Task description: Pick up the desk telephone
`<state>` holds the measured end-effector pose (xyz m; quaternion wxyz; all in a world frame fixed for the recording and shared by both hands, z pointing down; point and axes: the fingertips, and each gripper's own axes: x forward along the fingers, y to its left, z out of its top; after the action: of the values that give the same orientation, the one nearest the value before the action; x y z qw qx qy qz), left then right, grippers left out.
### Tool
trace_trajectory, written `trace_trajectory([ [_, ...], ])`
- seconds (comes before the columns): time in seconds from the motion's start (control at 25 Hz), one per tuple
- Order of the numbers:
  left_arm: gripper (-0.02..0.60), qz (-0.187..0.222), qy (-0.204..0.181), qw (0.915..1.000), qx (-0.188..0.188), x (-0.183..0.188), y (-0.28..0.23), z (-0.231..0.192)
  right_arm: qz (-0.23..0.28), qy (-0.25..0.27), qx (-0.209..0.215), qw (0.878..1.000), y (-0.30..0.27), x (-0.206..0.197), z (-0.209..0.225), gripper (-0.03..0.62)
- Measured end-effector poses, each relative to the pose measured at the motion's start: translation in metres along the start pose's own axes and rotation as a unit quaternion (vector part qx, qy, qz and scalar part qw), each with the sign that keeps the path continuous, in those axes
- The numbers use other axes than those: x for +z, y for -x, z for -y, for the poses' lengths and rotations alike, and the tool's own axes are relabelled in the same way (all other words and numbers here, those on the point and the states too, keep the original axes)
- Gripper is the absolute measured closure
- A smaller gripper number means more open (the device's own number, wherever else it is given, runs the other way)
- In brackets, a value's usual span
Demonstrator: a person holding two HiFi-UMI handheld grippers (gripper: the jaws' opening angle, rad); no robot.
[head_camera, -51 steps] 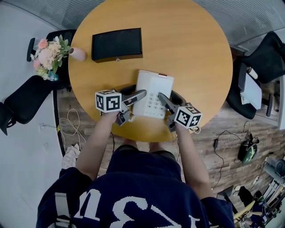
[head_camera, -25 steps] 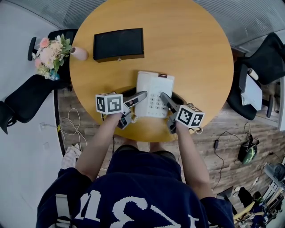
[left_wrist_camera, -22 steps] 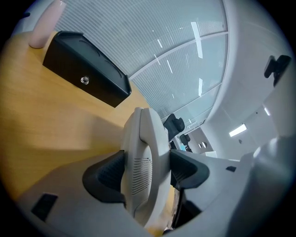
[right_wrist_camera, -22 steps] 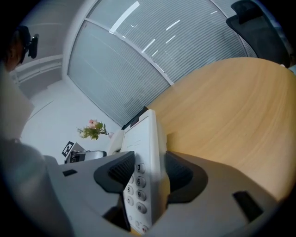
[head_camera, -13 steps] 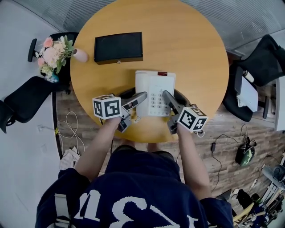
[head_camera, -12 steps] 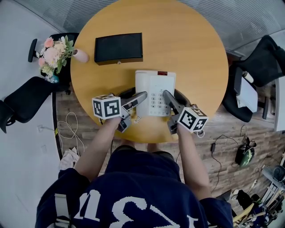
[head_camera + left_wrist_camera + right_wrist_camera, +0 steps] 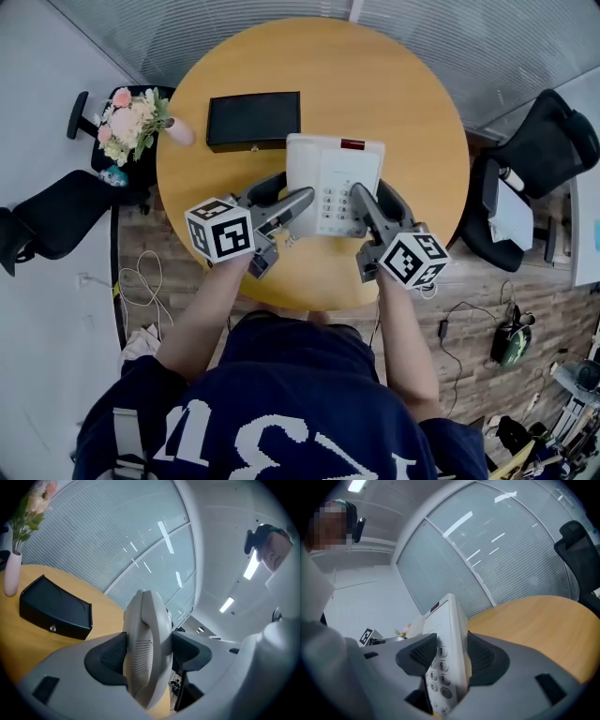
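Observation:
The white desk telephone (image 7: 330,169) hangs above the round wooden table (image 7: 422,112), held at both sides. My left gripper (image 7: 289,201) is shut on its left side, where the handset (image 7: 146,644) stands clamped between the dark pads (image 7: 108,656). My right gripper (image 7: 360,202) is shut on the right edge. In the right gripper view the keypad side of the telephone (image 7: 446,644) sits between the ribbed pads (image 7: 483,657). A curly cord (image 7: 287,240) dangles under the phone.
A black box (image 7: 254,119) lies on the table beyond the phone, and shows as well as the black box (image 7: 54,611) in the left gripper view. A vase of flowers (image 7: 131,120) stands at the table's left edge. Black office chairs (image 7: 544,141) stand right and left; cables lie on the floor.
Both grippers have risen with the telephone between them. It has come up off the table and looks larger and farther up in the head view.

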<state>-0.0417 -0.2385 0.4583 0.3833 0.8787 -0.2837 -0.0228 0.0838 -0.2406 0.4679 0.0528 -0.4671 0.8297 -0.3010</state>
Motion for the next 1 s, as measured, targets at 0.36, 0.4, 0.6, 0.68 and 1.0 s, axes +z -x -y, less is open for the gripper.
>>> trace_trajectory([
  [0.36, 0.273, 0.069, -0.106, 0.9914, -0.033, 0.056, 0.014, 0.050, 0.068, 0.060, 0.022, 0.996, 0.011, 0.062, -0.042, 0.379],
  [0.4, 0.273, 0.074, -0.118, 0.9896, -0.034, 0.061, 0.015, 0.055, 0.077, 0.065, 0.026, 0.995, 0.013, 0.068, -0.046, 0.379],
  [0.6, 0.275, 0.092, -0.159, 0.9820, -0.042, 0.084, 0.020, 0.081, 0.107, 0.094, 0.037, 0.989, 0.022, 0.098, -0.064, 0.379],
  [0.68, 0.275, 0.102, -0.170, 0.9789, -0.047, 0.093, 0.023, 0.092, 0.121, 0.102, 0.043, 0.986, 0.026, 0.110, -0.073, 0.379],
  [1.0, 0.278, 0.135, -0.214, 0.9662, -0.052, 0.120, 0.023, 0.127, 0.164, 0.118, 0.062, 0.977, 0.041, 0.147, -0.088, 0.381],
])
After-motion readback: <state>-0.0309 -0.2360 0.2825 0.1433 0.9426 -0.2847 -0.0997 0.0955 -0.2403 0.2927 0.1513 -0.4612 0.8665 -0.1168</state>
